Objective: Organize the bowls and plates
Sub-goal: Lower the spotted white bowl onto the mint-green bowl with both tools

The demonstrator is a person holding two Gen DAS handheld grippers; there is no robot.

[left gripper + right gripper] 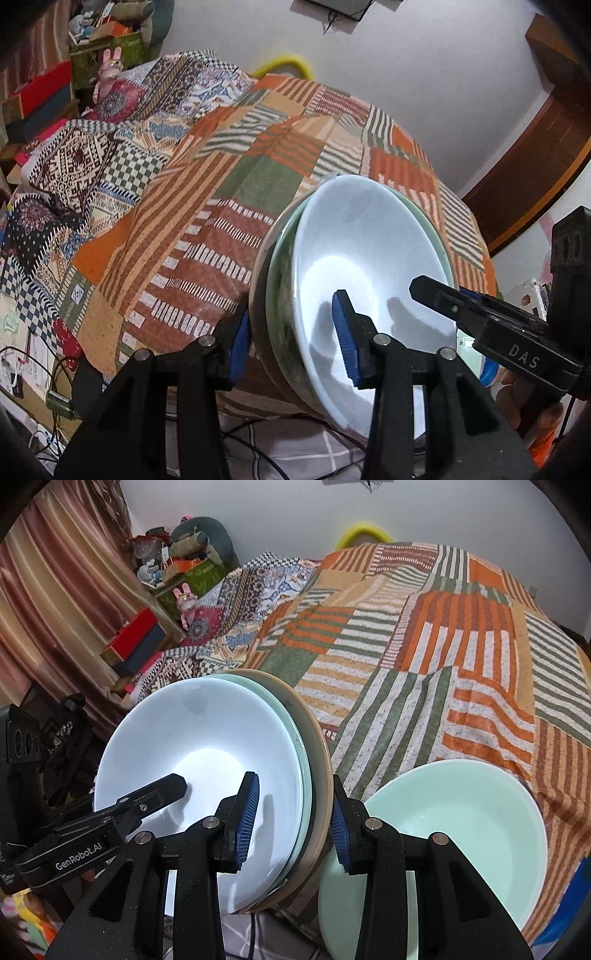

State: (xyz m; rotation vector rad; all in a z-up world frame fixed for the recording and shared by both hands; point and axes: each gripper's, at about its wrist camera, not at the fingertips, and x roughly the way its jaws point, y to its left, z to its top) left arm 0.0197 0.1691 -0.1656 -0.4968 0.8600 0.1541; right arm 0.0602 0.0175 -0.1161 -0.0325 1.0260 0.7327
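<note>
Left wrist view: my left hand-held gripper point(293, 334) is clamped on the rim of a nested stack point(354, 291), one blue pad inside the top bowl, the other against the outer wall. The stack is tipped well off level at the near edge of the tabletop, which is covered by a patchwork cloth point(236, 173) in orange, green and cream stripes. I cannot tell whether the stack touches the cloth. I see a white bowl point(369, 251) with a bright glare in its bottom, sitting in a pale green dish with a tan-rimmed one outermost.

From the right wrist view, my right hand-held gripper point(295, 818) grips the same stack point(207, 760) at its rim, inner pad in the white bowl point(192, 738), outer pad on the tan edge. A separate mint-green bowl point(461, 834), plain and glossy, rests on the cloth point(424, 657) at the near right corner of the tabletop, just beside the stack.
</note>
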